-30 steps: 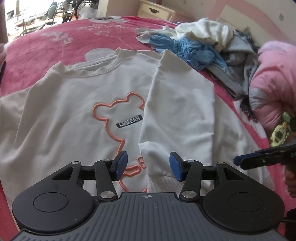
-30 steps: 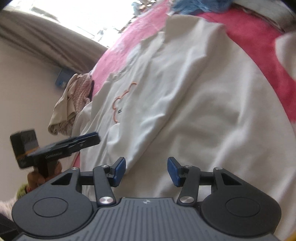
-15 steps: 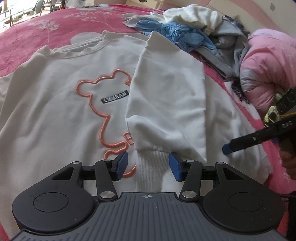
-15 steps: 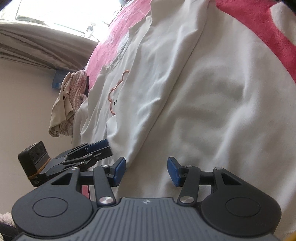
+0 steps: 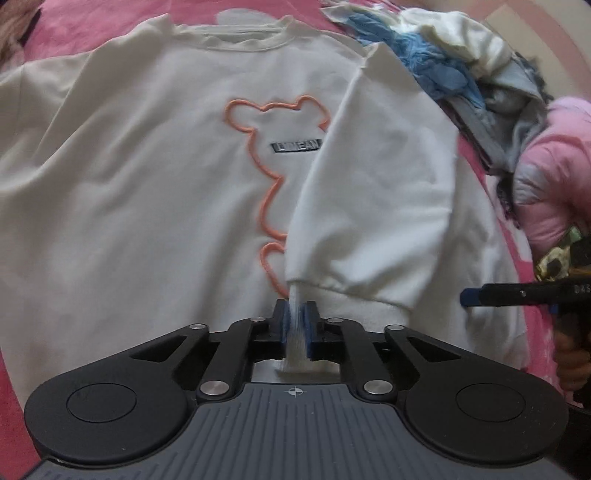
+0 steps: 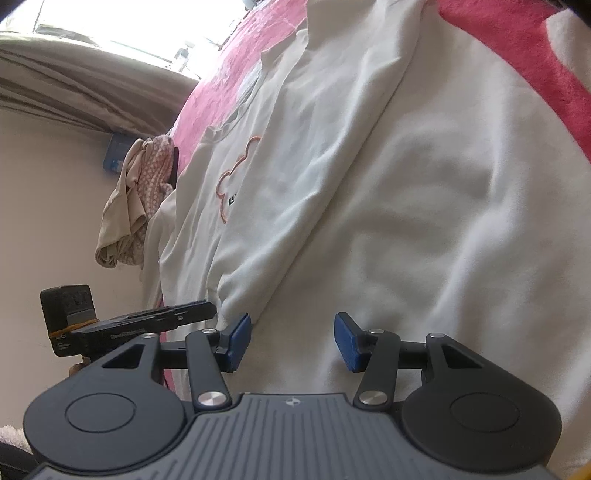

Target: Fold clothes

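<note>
Cuff pinched in my left gripper (image 5: 295, 326), sleeve running straight away from it toward the shoulder.

Sweatshirt (image 5: 147, 192) lies face up on the pink bedspread (image 5: 92, 22), collar at the far end, and I take the bear outline (image 5: 273, 162) on its chest as my landmark. My left gripper's blue pads are closed on the ribbed cuff (image 5: 295, 314) just below the bear's foot. From there the sleeve (image 5: 376, 177) runs along the bear's right side, its long axis pointing from my gripper up to the shoulder seam. My right gripper (image 6: 291, 341) hovers with its pads well apart over the sweatshirt's side, further right of the bear and beyond the sleeve's outer edge, touching nothing that I can see. My left is plainly the nearer one, so I judge any shift of the sleeve falls to it.
</note>
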`<state>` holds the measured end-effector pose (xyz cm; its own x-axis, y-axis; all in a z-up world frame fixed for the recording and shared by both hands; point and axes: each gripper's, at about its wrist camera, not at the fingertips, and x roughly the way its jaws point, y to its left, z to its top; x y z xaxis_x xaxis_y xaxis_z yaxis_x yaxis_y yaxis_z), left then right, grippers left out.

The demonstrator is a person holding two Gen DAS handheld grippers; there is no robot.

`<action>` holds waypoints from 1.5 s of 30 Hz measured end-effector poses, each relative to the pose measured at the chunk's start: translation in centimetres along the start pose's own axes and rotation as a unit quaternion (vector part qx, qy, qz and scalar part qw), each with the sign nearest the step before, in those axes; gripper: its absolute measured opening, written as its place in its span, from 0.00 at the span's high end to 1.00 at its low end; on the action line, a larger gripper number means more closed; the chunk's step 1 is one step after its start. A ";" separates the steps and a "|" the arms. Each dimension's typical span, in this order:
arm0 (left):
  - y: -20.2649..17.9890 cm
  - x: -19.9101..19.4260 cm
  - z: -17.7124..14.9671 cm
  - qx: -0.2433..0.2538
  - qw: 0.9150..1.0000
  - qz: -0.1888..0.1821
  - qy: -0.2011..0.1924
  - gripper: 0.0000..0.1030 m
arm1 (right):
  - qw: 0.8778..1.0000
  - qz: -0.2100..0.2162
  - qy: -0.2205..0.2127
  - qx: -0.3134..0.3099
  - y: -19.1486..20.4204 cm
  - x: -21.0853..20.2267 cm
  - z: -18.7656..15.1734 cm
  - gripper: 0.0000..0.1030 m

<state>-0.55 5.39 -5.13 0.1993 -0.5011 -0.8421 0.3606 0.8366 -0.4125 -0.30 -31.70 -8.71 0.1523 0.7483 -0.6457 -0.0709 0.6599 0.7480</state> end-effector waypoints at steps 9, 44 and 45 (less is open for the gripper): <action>-0.6 1.1 -0.1 0.020 1.000 -0.011 0.002 0.60 | 1.000 0.003 0.006 -0.002 0.5 0.4 -0.2 0.49; -2.0 1.5 -1.5 0.090 0.996 0.028 -0.004 0.58 | 1.000 0.012 0.028 0.003 0.8 0.9 -0.9 0.48; -2.0 1.5 -1.5 0.090 0.996 0.028 -0.004 0.58 | 1.000 0.012 0.028 0.003 0.8 0.9 -0.9 0.48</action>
<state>-2.33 3.32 -6.15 0.2310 -0.4581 -0.8584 0.5058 0.8102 -0.2962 -1.11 -30.42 -8.88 0.0944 0.7667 -0.6350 -0.0689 0.6414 0.7641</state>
